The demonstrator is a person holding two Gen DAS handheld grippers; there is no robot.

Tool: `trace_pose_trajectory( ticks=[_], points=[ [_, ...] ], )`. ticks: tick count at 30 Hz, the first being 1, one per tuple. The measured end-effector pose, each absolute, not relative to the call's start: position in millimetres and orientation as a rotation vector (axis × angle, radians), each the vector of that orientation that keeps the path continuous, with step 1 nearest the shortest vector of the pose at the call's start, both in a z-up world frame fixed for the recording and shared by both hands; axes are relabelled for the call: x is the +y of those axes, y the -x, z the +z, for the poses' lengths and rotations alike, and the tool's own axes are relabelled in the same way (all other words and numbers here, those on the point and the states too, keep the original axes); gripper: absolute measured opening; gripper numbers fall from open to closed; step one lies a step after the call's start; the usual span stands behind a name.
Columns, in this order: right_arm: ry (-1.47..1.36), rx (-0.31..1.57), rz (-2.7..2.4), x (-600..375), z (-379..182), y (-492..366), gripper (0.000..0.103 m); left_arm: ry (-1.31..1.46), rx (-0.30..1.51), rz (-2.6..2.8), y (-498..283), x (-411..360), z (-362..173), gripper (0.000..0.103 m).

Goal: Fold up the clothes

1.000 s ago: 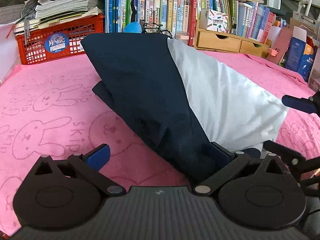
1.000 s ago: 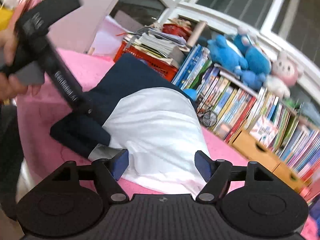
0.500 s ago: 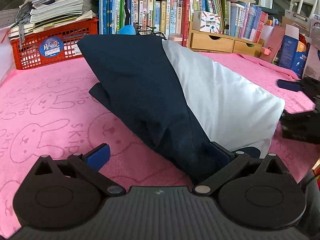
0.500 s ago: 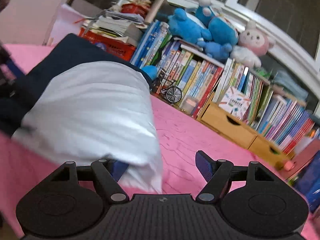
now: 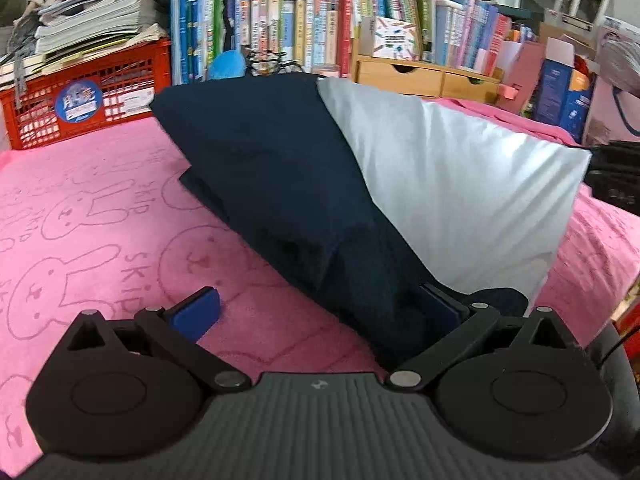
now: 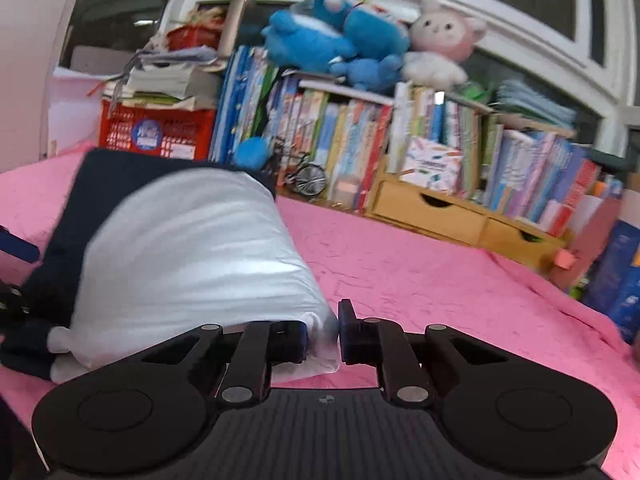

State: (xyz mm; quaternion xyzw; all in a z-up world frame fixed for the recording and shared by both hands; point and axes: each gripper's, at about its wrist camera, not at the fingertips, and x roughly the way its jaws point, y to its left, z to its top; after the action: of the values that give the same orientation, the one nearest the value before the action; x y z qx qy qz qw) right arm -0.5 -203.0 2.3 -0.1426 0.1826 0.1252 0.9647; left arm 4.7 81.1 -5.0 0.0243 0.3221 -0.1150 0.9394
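Garment [image 5: 360, 184]: I see one; my right tool [image 6: 323, 330] pinches its corner, left tool [image 5: 320, 312] wide.

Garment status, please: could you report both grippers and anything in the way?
Left gripper open. Right gripper shut on garment corner. Nothing in the way.

left gripper [image 5: 320, 312] jaws wide apart, right pad under navy-and-white garment [image 5: 340, 184], pink rabbit-print cloth [image 5: 80, 208], red crate [image 5: 84, 96] behind

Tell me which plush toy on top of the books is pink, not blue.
The pink rabbit plush at the right end of the row; the blue plush toys beside it are all blue.
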Motion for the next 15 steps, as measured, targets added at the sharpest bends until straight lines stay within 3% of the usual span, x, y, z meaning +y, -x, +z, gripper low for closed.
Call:
trace_pose_trajectory(
  ticks=[5,8,15],
  points=[
    [0.298,0.496,0.252,-213.4,-26.2,31.5,0.016,-0.073,0.656,-0.277,1.0,84.4,-5.4,0.103],
    [0.332,0.477,0.261,-209.1,-35.3,45.9,0.017,-0.091,0.675,-0.276,3.5,89.4,4.6,0.103],
    [0.339,0.464,0.338,-194.2,-36.6,63.8,0.016,-0.126,0.415,-0.172,24.5,82.2,85.1,0.103]
  ],
)
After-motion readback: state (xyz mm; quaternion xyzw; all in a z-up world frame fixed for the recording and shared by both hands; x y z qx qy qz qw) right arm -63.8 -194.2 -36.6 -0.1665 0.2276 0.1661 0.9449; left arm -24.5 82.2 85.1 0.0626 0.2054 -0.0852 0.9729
